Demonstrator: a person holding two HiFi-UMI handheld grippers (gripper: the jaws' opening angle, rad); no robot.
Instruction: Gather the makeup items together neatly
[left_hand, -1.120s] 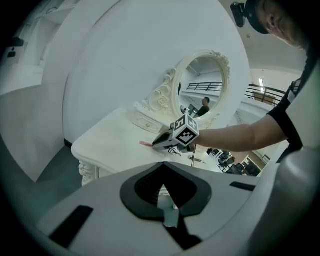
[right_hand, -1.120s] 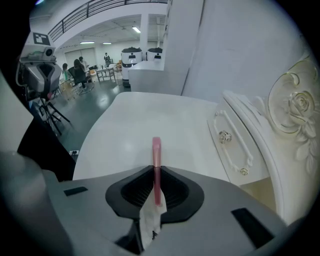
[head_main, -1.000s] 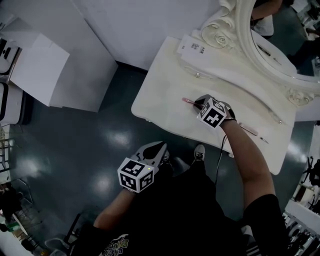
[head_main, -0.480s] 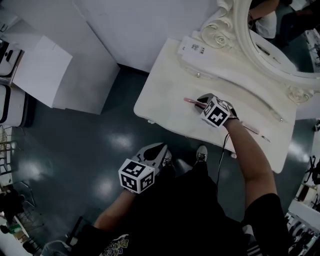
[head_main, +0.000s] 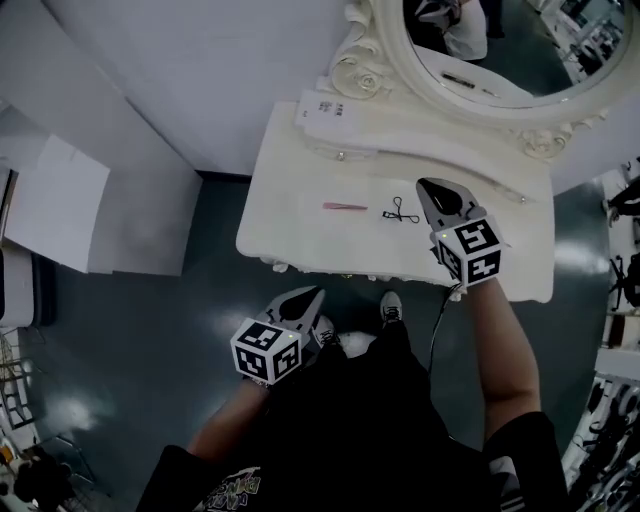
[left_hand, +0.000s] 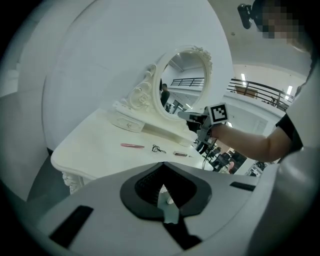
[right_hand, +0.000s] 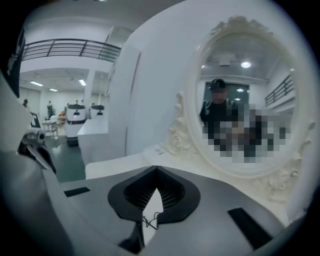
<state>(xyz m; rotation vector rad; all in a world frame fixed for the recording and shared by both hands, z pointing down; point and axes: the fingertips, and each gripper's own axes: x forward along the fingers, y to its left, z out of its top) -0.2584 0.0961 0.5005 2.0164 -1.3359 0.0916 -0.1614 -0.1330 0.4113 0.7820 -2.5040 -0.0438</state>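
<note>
makeup items (left_hand: 132, 145) lie apart on the white surface (head_main: 290, 225) below the oval mirror (head_main: 520, 60). right claw (head_main: 424, 184) above the surface, just clenched shut, nothing in it. left claw (head_main: 318, 292) clenched, empty, off the surface edge over the floor (head_main: 200, 290). pink stick (head_main: 345, 207) near a smaller black looped tool (head_main: 399, 213).

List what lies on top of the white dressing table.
A pink pencil, a small black clip, a short dark stick and a labelled white box. The right tongs, just closed empty, cover the tabletop beneath them.
</note>
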